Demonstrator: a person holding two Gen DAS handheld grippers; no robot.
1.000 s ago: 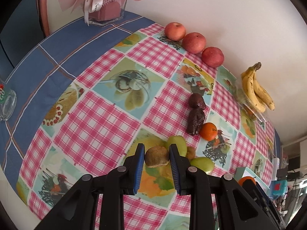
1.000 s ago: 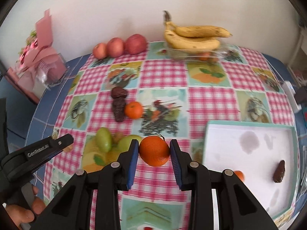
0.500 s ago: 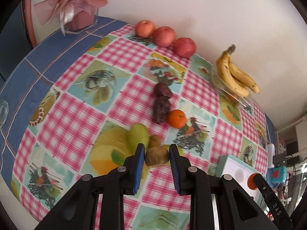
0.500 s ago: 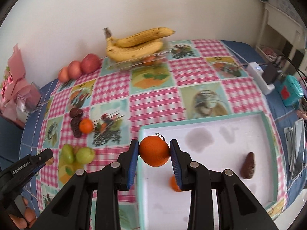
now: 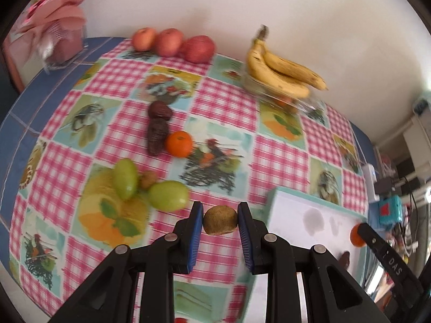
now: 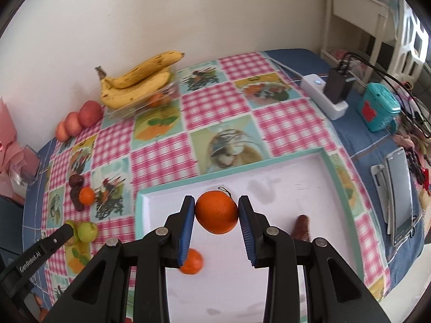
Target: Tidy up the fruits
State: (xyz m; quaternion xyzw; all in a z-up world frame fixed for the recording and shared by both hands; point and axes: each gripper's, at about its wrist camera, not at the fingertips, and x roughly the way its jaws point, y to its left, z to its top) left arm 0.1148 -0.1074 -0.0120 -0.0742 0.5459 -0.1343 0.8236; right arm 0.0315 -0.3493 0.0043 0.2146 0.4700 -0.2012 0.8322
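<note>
My left gripper (image 5: 220,222) is shut on a brown kiwi (image 5: 220,220), held above the checked tablecloth just left of the white tray (image 5: 293,210). My right gripper (image 6: 216,212) is shut on an orange (image 6: 216,212) above the white tray (image 6: 269,169). In the tray lie a small orange (image 6: 191,262) and a dark date (image 6: 301,227). On the cloth lie two green fruits (image 5: 125,179) (image 5: 169,195), a small brown fruit (image 5: 147,179), a tangerine (image 5: 178,144) and two dark dates (image 5: 157,134).
Three red apples (image 5: 172,43) line the wall, with bananas (image 5: 282,72) on a clear box beside them. A pink gift box (image 5: 60,37) stands at the far left. A white power strip (image 6: 324,91), teal device (image 6: 378,106) and phone (image 6: 400,196) sit right of the tray.
Both grippers swung right with their fruit. The right one now holds the orange farther over the tray; the left one has carried the kiwi away from the green fruits toward the tray's edge.
</note>
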